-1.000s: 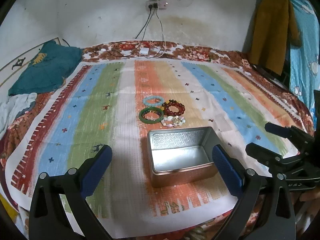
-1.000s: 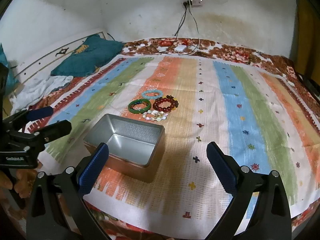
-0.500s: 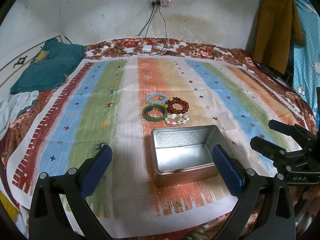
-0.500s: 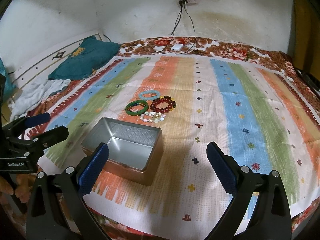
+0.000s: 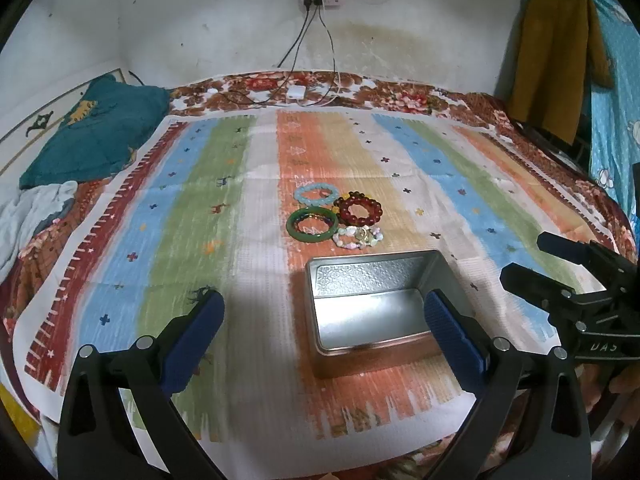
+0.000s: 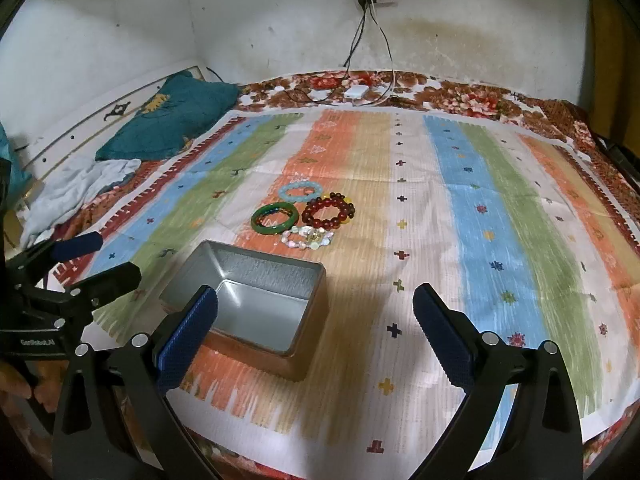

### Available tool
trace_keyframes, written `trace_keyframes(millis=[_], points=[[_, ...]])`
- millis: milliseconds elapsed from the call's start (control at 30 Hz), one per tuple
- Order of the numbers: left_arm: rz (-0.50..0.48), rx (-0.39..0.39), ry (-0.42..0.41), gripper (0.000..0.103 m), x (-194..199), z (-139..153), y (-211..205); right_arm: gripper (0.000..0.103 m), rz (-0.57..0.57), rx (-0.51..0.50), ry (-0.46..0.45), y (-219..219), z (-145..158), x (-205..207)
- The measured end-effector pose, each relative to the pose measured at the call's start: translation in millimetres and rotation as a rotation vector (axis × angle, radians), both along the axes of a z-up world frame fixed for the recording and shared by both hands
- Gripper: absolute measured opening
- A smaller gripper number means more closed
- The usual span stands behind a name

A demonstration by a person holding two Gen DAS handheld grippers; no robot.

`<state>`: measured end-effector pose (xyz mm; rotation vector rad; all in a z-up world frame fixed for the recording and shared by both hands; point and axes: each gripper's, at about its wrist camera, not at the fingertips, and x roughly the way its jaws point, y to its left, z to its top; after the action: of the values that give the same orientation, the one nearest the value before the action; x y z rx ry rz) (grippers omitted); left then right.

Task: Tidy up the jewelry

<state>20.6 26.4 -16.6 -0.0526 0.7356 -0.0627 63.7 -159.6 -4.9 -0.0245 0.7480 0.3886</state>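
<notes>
Metal tin [image 5: 372, 304], lidless and empty, sits on the striped cloth [image 5: 192, 216] spread over the bed; the four bracelets lie just beyond its far rim, none inside yet

Cluster: green bangle [image 5: 312, 224], dark red bead bracelet [image 5: 359, 211], pale blue bracelet [image 5: 316, 194], pastel charm bracelet [image 5: 359, 237]. They are packed together, some touching, the red one resting against the green and blue

Left gripper [image 5: 323, 334] hangs low and near, jaws wide, holding nothing. Right gripper [image 6: 316, 326] likewise wide and empty, off to the tin's right side

Risks, as I judge them:
- closing on one bracelet likely nudges or drags a neighbour, they lie so close
- smooth bangle may squirt out of the pads if pinched on its edge
- beaded strands are slack and could droop and catch the tin rim on the way in
- soft bedding gives under pressure; the cloth may bunch, the light tin may slide or tip

Around: teal cushion [image 5: 96, 132] and crumpled pale cloth [image 5: 28, 216] far left, cables [image 5: 308, 92] and charger [image 5: 297, 91] at the wall, hanging clothes [image 5: 556, 60] right. All well apart; only the tin stands between grippers and jewelry
</notes>
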Motion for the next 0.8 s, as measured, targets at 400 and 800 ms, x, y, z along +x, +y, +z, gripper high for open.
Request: trace_keyframes(millis=[400, 800], points=[[0.008, 0.016, 0.068, 0.097, 37.3, -1.6, 10.8, 0.099, 0.007, 0.004, 0.053, -1.2, -1.8, 25.8], [0.013, 0.01, 0.127, 0.097, 82.2, -13.1, 21.2, 0.099, 0.0, 0.032, 0.116, 5.1, -5.1, 64.6]])
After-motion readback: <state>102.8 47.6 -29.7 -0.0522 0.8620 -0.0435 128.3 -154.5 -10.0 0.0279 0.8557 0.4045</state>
